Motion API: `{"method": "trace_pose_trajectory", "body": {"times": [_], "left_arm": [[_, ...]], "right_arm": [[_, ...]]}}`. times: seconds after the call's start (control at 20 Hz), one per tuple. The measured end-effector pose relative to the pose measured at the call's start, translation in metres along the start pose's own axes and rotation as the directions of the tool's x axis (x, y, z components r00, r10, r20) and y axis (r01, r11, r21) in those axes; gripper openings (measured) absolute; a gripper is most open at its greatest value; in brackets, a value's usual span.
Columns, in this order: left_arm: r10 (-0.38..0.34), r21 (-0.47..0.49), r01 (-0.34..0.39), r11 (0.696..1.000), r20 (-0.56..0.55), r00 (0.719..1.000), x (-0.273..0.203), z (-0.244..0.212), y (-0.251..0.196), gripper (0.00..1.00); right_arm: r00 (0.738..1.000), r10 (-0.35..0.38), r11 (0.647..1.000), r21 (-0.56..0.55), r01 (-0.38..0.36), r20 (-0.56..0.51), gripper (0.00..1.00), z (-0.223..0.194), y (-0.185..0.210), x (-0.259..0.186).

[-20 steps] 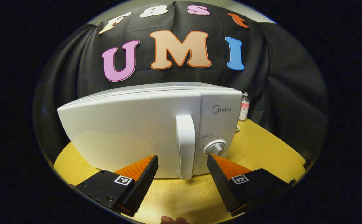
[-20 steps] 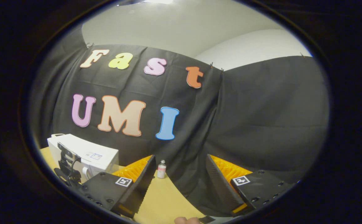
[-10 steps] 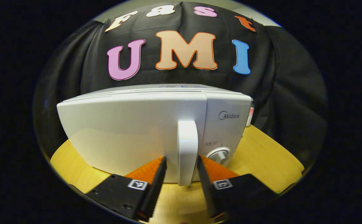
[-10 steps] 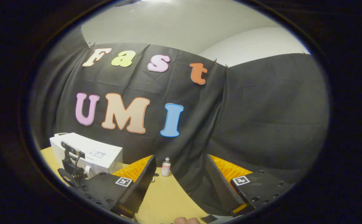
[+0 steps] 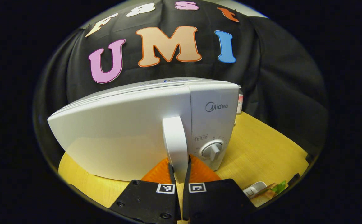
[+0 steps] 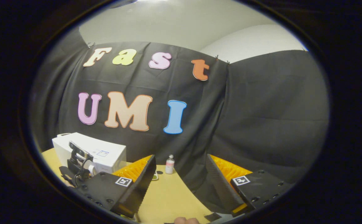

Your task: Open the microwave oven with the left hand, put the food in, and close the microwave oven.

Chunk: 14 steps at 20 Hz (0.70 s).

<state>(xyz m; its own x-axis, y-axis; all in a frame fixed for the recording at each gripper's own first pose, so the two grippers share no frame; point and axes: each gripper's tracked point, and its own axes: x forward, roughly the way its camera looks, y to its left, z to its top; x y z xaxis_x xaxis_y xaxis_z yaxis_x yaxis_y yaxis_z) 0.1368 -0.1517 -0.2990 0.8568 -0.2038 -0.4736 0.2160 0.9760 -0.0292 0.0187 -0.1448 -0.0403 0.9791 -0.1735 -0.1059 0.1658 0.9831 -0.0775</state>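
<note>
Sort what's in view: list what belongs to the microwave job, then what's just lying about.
Job: white microwave oven; its white vertical door handle, clamped by the left gripper; white tray of food; open right gripper.
Lying about: small clear bottle with pink label; yellow wooden table.

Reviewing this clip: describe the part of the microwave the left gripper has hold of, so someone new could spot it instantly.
Start at the white microwave on the yellow table. On its front, where the plain door meets the control panel, stands an upright white door handle. The left gripper is shut on its lower end; unlike the round dial beside it, the handle is a tall bar.
</note>
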Motion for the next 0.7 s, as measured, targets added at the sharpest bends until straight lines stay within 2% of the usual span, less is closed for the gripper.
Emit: {"method": "trace_pose_trajectory", "body": {"times": [0.25, 0.3, 0.4, 0.5, 0.65, 0.7], "left_arm": [[-0.025, -0.050, 0.023, 0.998, -0.058, 0.998, -0.010, -0.005, -0.001, 0.02], [-0.043, -0.064, 0.039, 0.997, -0.070, 0.997, -0.019, -0.015, -0.003, 0.01], [-0.069, -0.021, 0.069, 0.997, -0.017, 0.997, -0.052, -0.017, -0.003, 0.02], [-0.095, -0.027, 0.094, 0.995, -0.033, 0.995, -0.075, -0.031, -0.001, 0.01], [-0.154, -0.076, 0.149, 0.986, -0.069, 0.986, -0.106, -0.046, 0.004, 0.01], [-0.167, -0.072, 0.161, 0.984, -0.085, 0.982, -0.117, -0.052, 0.007, 0.03]], "right_arm": [[0.999, 0.050, 0.999, 0.011, -0.050, 0.014, 0.97, 0.002, 0.013, -0.002], [0.998, 0.059, 0.998, 0.002, -0.059, 0.022, 0.97, 0.004, 0.017, -0.004], [0.997, 0.069, 0.998, -0.012, -0.068, 0.030, 0.97, 0.004, 0.022, -0.003], [0.995, 0.103, 0.995, -0.004, -0.102, 0.009, 1.00, -0.004, 0.036, -0.004], [0.989, 0.146, 0.989, -0.005, -0.146, -0.008, 0.97, -0.012, 0.057, -0.003], [0.988, 0.156, 0.988, -0.007, -0.156, -0.011, 1.00, -0.013, 0.063, -0.005]]}}
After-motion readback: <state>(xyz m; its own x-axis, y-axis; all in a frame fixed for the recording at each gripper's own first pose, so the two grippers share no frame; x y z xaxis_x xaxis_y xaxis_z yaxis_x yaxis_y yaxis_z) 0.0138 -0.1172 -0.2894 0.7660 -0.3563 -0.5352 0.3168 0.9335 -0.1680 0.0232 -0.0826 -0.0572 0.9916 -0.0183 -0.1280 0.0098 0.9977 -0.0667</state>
